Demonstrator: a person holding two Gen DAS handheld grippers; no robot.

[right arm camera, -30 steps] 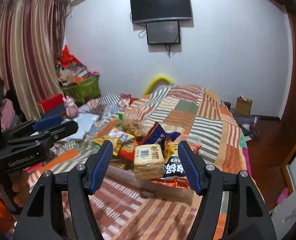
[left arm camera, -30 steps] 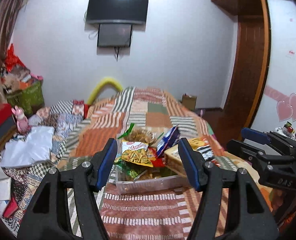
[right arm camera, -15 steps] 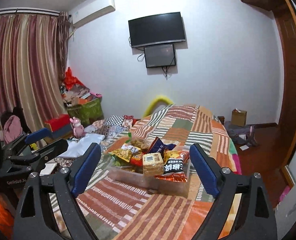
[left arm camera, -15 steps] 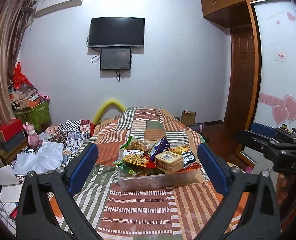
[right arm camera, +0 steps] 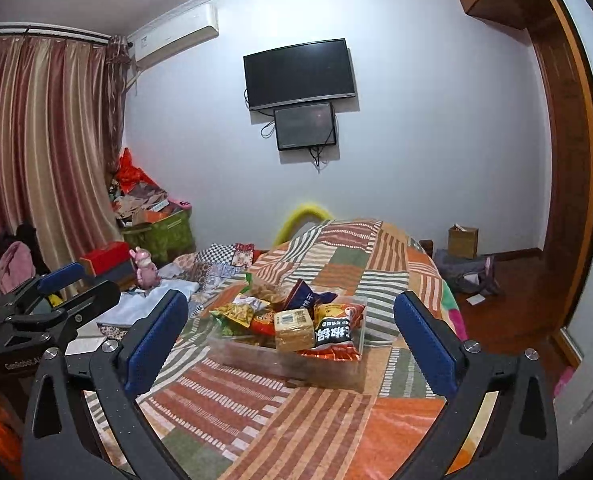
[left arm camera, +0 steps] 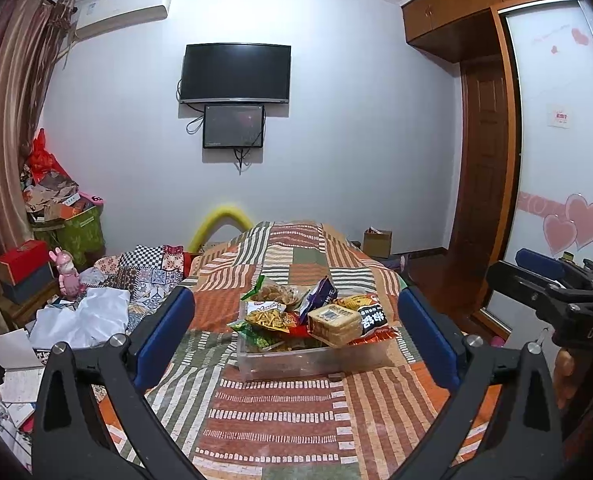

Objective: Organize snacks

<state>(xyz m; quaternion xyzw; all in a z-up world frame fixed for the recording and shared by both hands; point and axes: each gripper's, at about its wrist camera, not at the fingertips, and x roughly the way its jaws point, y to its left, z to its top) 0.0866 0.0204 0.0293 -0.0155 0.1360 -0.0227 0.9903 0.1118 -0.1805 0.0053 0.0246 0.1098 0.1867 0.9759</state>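
Snack packets [left arm camera: 296,316] are sitting piled in a clear bin [left arm camera: 308,358] on the bed [left arm camera: 280,412]; clutter [left arm camera: 76,312] is lying left, seemingly partly on a chest.

Both fisheye views set low over the bed [left arm camera: 280,408], faced along it toward the television [left arm camera: 235,73] wall, the snack box [left arm camera: 308,356] seen from nearby — shared by both, left view from the left, right view [right arm camera: 296,364] angled.

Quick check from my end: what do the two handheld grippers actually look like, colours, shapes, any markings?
Both match: the left gripper and right gripper have black, triangular cut-out arms with silver screws and blue pads on the fingertips. The right one's body reads "DAS" in white; the left one's lettering is partly cut off. No sleeves or cables show.
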